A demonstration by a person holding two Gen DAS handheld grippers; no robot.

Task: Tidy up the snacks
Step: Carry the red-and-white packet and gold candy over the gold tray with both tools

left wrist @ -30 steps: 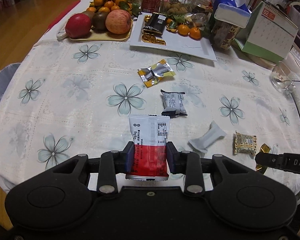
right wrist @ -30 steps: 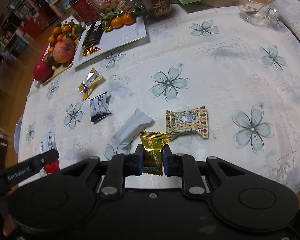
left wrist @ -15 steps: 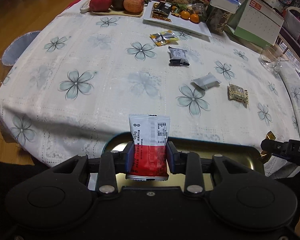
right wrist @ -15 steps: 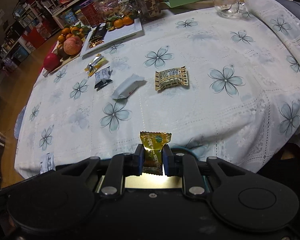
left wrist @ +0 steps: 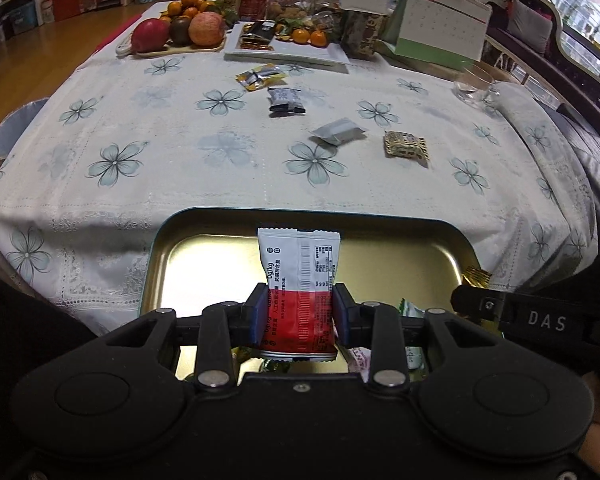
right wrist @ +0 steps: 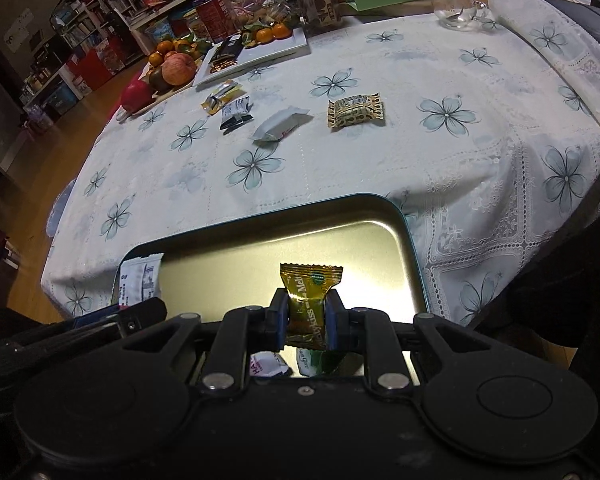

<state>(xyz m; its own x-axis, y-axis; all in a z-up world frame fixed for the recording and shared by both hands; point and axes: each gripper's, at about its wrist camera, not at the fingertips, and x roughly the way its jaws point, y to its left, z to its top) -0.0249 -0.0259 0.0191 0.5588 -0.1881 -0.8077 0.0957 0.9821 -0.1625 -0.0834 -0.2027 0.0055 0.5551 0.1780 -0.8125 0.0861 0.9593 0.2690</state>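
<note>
My left gripper is shut on a white and red snack packet, held upright over a gold-lined tin box below the table's front edge. My right gripper is shut on a gold candy wrapper over the same tin. Some wrapped snacks lie in the tin under the grippers. On the table lie a yellow and silver packet, a grey and black packet, a white packet and a tan patterned packet.
A flowered white tablecloth covers the table. At the back stand a fruit board, a white plate with snacks and oranges, jars, a tissue box, a desk calendar and a glass cup.
Both grippers have pulled back from the table with their snacks and now hang over the tin below the front edge. The tin shows much more fully than before.
</note>
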